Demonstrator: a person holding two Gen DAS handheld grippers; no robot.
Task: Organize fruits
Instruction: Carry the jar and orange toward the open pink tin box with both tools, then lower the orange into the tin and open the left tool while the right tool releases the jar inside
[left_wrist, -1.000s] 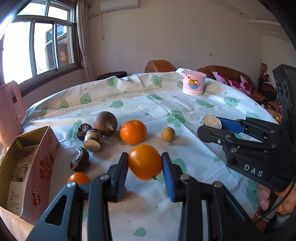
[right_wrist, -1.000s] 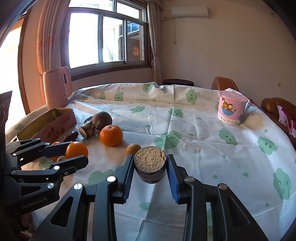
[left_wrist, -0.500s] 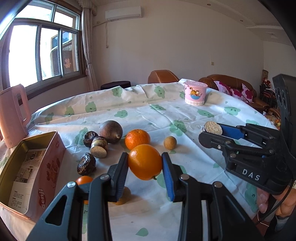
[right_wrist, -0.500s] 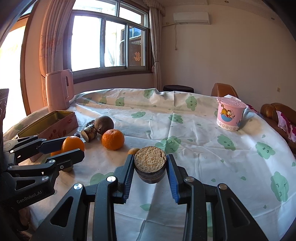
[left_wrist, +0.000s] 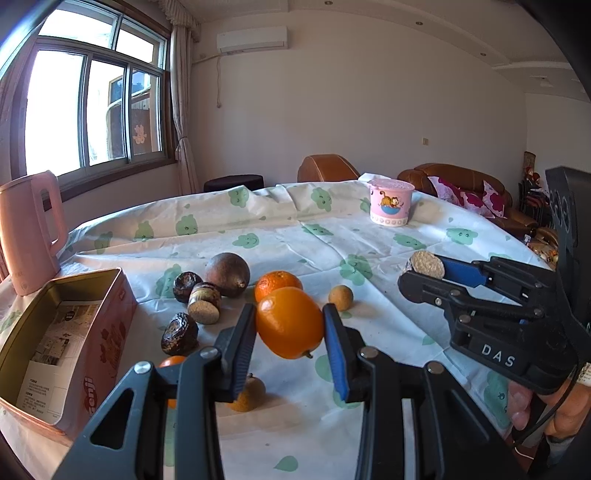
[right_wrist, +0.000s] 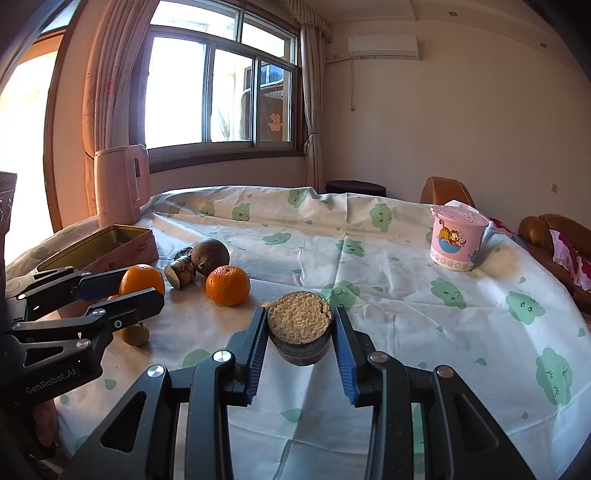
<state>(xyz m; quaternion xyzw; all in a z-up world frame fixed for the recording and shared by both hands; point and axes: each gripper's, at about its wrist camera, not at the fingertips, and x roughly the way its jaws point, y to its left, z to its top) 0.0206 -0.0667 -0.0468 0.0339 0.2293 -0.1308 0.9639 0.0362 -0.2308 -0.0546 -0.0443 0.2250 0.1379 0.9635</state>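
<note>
Holding both loads up off the tablecloth (left_wrist: 369, 236) right now — your left gripper (left_wrist: 290, 328) is clamped on a smooth orange (left_wrist: 290, 323), pads pressed on both its sides; your right gripper (right_wrist: 299, 328) is clamped on a dark cut fruit stub (right_wrist: 300, 325) with its pale grainy face turned up; rest of the fruit lies on the cloth: a mandarin (left_wrist: 277, 283) just behind the held orange, a brown round fruit (left_wrist: 227, 274) left of it, a small tan longan (left_wrist: 340, 297) to its right, dark wrinkled pieces (left_wrist: 180, 334) nearer the open tin box (left_wrist: 66, 354) at left — box sits well apart from your right gripper; pink kettle (left_wrist: 27, 230) behind the box; pink cup (left_wrist: 390, 203) far across the table.
</note>
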